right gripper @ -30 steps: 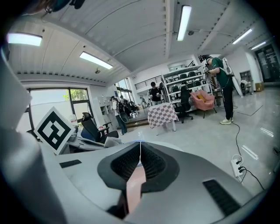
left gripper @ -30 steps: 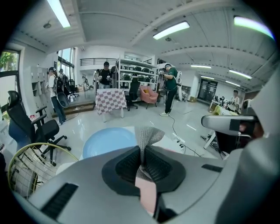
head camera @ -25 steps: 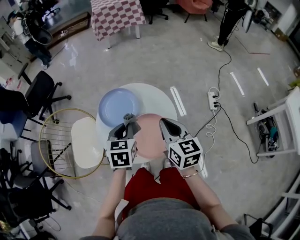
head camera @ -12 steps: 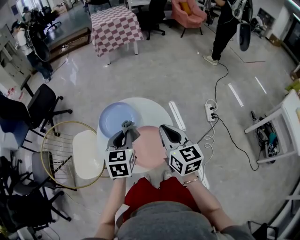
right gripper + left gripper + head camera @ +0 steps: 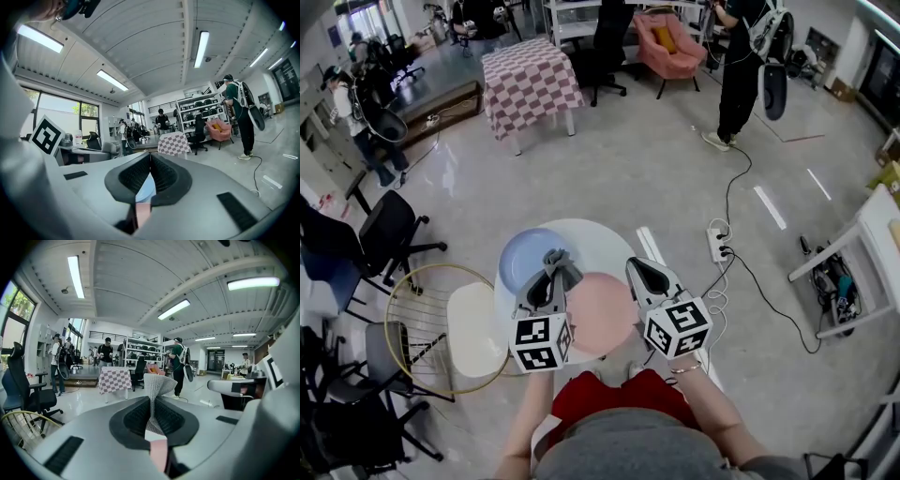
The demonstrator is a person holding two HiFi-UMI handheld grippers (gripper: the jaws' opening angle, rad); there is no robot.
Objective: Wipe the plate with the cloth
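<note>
Where left hand-held gripper [image 5: 151, 404] clamps it, cloth [image 5: 157, 384] juts forward, lengthwise along jaws

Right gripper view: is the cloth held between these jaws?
No, the jaws of the right gripper meet with nothing between them; the cloth is clamped in the left gripper.

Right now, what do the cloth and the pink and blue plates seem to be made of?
Cloth: grey woven or knitted fabric with a matte look. A fine grid texture shows, and it folds softly. Pink plate and blue plate: smooth, even pastel surfaces with little shine, perhaps plastic or matte-glazed ceramic. The head view cannot settle which.
</note>
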